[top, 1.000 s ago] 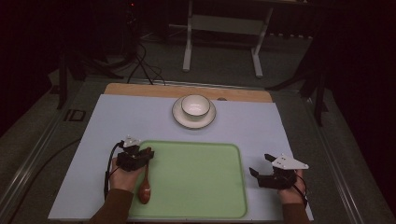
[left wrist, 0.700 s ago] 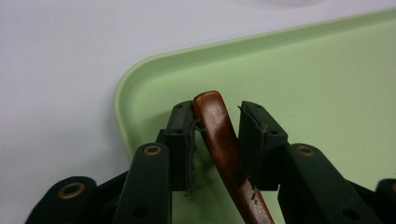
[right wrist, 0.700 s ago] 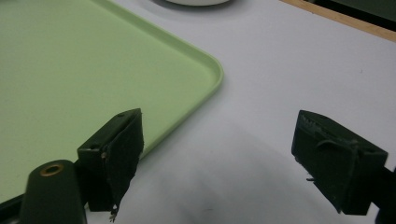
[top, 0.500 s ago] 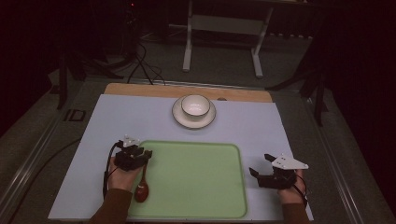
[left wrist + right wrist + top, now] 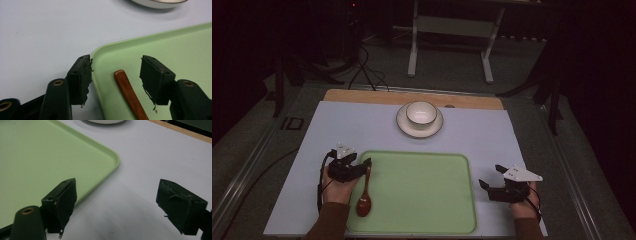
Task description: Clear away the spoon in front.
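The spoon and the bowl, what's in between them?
In the high view, just bare green tray and then bare white table cover lie between the wooden spoon and the bowl on its saucer.

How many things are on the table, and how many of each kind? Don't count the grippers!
Green tray: 1
Brown wooden spoon, lying on the tray's left side: 1
White bowl: 1
White saucer under the bowl: 1
Total: 4
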{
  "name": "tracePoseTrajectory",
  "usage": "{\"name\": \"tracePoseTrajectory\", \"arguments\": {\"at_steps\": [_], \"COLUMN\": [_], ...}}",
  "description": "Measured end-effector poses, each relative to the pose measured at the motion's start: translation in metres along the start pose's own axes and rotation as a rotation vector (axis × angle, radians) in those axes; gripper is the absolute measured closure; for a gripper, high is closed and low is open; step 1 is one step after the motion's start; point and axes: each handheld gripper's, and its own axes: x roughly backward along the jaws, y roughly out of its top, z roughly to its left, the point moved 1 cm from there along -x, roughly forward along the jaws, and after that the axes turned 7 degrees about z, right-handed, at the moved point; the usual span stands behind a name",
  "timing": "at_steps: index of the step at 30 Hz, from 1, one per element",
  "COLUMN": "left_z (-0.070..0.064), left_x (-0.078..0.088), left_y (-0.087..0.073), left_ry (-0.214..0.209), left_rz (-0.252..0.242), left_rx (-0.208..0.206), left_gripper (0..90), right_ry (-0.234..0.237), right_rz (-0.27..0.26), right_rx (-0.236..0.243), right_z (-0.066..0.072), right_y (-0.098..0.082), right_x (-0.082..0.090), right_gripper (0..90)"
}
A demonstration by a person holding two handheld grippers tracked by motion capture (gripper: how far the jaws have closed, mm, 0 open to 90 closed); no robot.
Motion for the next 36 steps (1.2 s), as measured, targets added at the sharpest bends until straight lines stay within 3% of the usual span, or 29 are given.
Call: {"name": "tracePoseTrajectory", "arguments": {"at_steps": [21, 30, 36], "left_z": [0.018, 0.025, 0.035], "left_x": [0.048, 0.067, 0.084], "left_y": [-0.004, -0.016, -0.028], "left_ry": [-0.027, 0.005, 0.041], "left_rz": [-0.178, -0.244, -0.298], "left_rx": [-0.04, -0.035, 0.007], "left_gripper": [38.7, 37.9, 37.1], "right_ry": [-0.01, -0.02, -0.036], "right_rz": [-0.021, -0.043, -0.067], "right_rx": [-0.013, -0.021, -0.025], "right_z": [-0.003, -0.005, -0.005], "right_y": [0.0, 0.0, 0.0], "right_x": [0.004, 0.008, 0.011], "right_gripper": [16.5, 16.1, 16.1]}}
